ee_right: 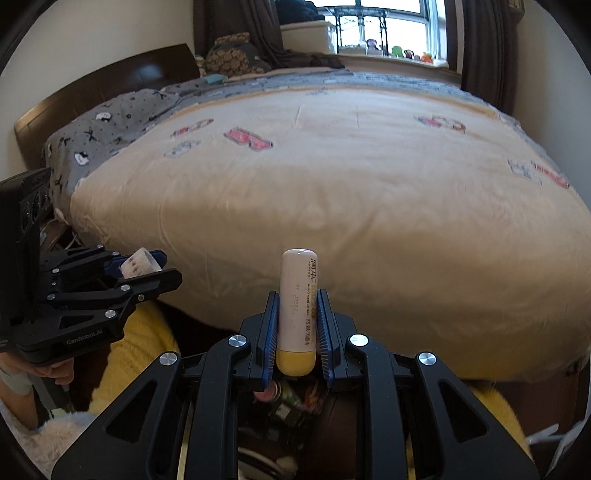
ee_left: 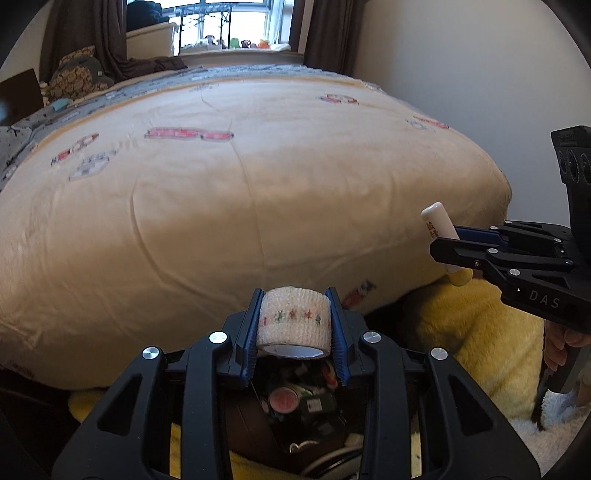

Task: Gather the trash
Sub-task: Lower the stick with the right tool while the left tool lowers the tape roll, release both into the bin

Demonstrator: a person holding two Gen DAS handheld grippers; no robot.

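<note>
My left gripper (ee_left: 294, 299) is shut on a white bandage roll (ee_left: 293, 321) with a row of coloured stars, held above a dark bin (ee_left: 295, 410) that holds several bits of trash. My right gripper (ee_right: 297, 301) is shut on a white lip balm tube (ee_right: 297, 310) with a yellow end, held upright above the same bin (ee_right: 288, 410). The right gripper also shows in the left wrist view (ee_left: 448, 245) with the tube (ee_left: 437, 225). The left gripper shows in the right wrist view (ee_right: 162, 267) with the roll (ee_right: 138, 263).
A bed with a beige cover (ee_left: 236, 199) fills the space ahead, its near edge just past both grippers. A yellow fluffy blanket (ee_left: 476, 336) lies around the bin. A white wall (ee_left: 461, 74) stands on the right. A window (ee_right: 391, 26) and dark curtains are behind the bed.
</note>
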